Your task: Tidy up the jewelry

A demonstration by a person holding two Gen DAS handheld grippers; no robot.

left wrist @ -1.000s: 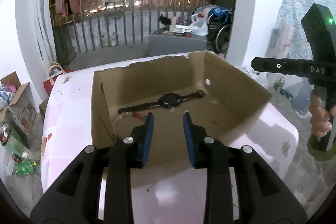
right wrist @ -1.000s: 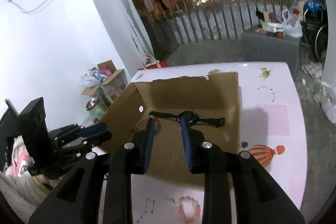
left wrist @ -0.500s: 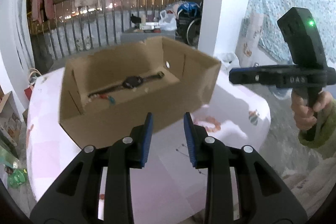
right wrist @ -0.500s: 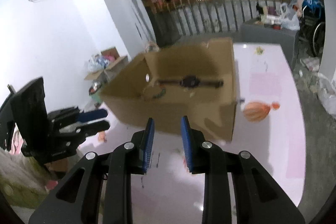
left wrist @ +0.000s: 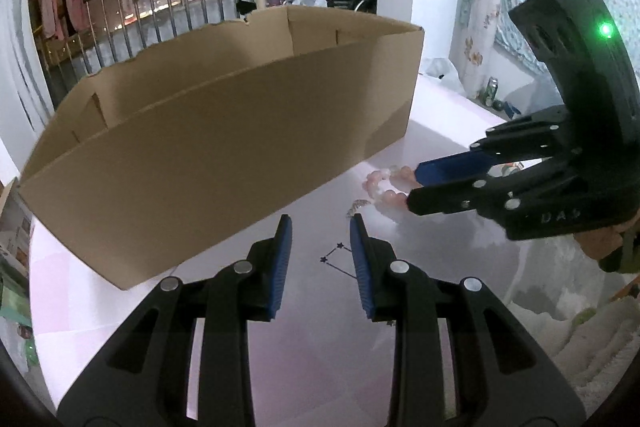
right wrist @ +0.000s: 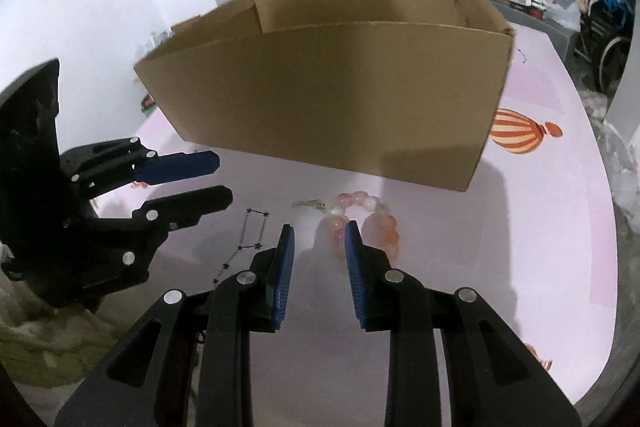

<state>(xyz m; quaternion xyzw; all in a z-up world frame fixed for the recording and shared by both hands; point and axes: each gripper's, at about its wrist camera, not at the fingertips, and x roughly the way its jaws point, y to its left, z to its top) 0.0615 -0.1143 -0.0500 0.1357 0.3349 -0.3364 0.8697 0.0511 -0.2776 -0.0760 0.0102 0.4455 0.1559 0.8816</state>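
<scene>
A pink bead bracelet [right wrist: 366, 223] lies on the pale pink tabletop [right wrist: 460, 259] just in front of the cardboard box [right wrist: 332, 87]. The right gripper [right wrist: 319, 239] hovers low over it, fingers apart, one fingertip at the beads. The left gripper [left wrist: 319, 231] waits nearby over bare tabletop, fingers also apart and empty.

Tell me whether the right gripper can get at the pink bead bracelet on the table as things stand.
Probably yes. The right gripper is open, and the pink bead bracelet lies on the table just ahead of its fingertips. The cardboard box sits farther back, and the left gripper is off to the side.
</scene>
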